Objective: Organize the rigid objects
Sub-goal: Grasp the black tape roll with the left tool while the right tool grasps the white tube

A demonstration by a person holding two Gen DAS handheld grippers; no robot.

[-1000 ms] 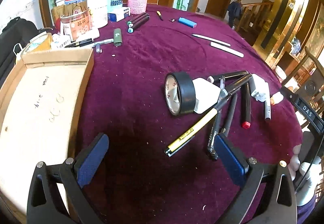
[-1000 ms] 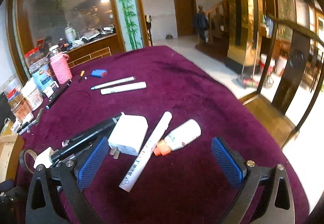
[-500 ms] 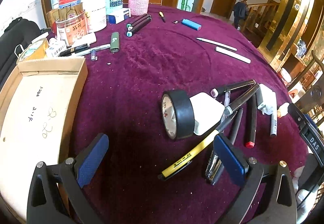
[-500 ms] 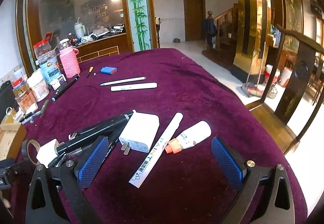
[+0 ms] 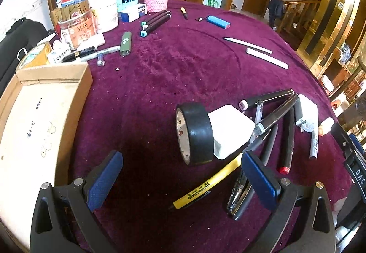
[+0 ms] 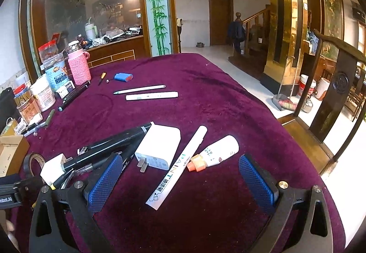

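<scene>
The left gripper (image 5: 181,175) was wide apart and held nothing. It hung over the purple worktop (image 5: 160,74), close to a roll of black tape (image 5: 196,133) standing on edge against a white block (image 5: 231,131). A yellow pen (image 5: 205,185) lay between its tips. The right gripper (image 6: 180,181) was wide apart too, with a white paint marker (image 6: 178,167) lying between its tips, just beside a white plug (image 6: 159,147). A cardboard box (image 5: 45,115) sat to the left.

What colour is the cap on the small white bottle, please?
Orange cap on the small white bottle, clearest in the right wrist view.
</scene>
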